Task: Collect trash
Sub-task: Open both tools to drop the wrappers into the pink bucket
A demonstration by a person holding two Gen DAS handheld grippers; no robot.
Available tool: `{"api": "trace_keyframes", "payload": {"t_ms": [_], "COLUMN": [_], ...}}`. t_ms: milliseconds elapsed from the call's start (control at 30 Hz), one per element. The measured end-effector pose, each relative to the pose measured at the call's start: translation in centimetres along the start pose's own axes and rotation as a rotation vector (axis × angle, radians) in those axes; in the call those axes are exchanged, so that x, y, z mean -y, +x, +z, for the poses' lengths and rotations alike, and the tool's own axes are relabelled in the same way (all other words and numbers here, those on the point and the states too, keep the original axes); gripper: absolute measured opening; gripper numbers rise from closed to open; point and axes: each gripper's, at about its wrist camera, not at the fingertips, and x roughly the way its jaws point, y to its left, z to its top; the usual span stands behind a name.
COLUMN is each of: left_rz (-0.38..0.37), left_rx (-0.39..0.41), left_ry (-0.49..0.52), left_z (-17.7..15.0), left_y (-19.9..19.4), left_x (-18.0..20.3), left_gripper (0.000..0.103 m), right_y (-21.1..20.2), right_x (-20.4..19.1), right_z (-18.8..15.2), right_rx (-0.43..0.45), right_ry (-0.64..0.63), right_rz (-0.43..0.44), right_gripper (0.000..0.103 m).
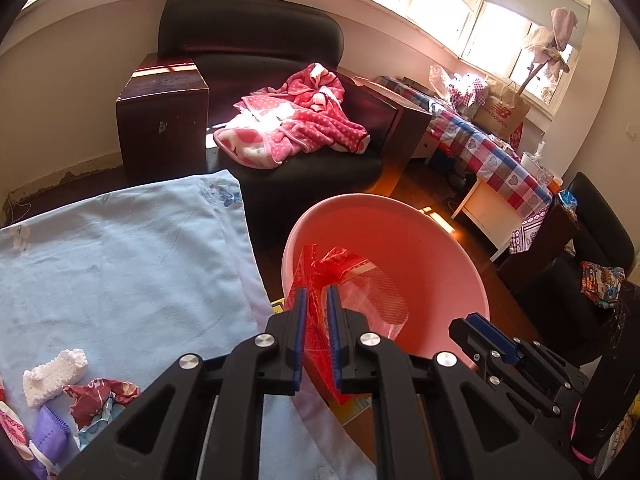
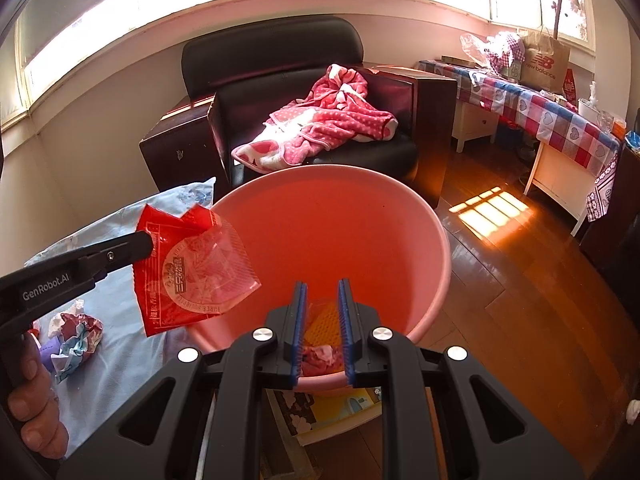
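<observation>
Left gripper (image 1: 317,300): lower centre of its own view, above the near rim of the basin; a red wrapper (image 2: 188,268) sits between the fingers, though whether the pads press it cannot be told.
Red wrapper: partly clear, printed, hanging over the basin's left edge in the right wrist view.
Right gripper (image 2: 322,292): lower centre, over the basin's near side, jaws a narrow gap apart with nothing between them.
Pink basin (image 2: 436,240): round, mid-frame, with scraps at the bottom.
Light blue cloth (image 1: 120,260): left of the basin, carrying crumpled wrappers (image 1: 100,400) at lower left.
Black armchair (image 1: 248,36): behind, with a pink dotted blanket (image 1: 296,124) on its seat.
Hand (image 2: 36,408): lower left edge, gripping the left tool's handle.
</observation>
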Motion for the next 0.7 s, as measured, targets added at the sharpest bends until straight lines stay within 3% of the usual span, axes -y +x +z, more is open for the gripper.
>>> {"api": "trace_keyframes", "payload": {"t_ms": [33,100,700], "left_rz": [-0.003,-0.01,-0.004], "left_rx": [0.007,0.019,0.085], "left_ry": [0.002,0.006,-0.038], "left_z": [0.0,0.1,-1.4], "left_y": [-0.2,-0.5,-6.3], "left_x": [0.1,0.2,-2.5], "left_gripper": [0.026,0.036,0.042], "right_y": [0.0,0.1,-2.0], "right_x": [0.0,0.0,-3.0], "right_z": [0.0,0.0,-0.7], "right_rx": [-0.002,-0.004,-0.012], "right_ry": [0.003,0.005,-0.041], "right_rz": [0.005,0.007,0.069], "right_gripper": [0.016,0.016,0.017]}}
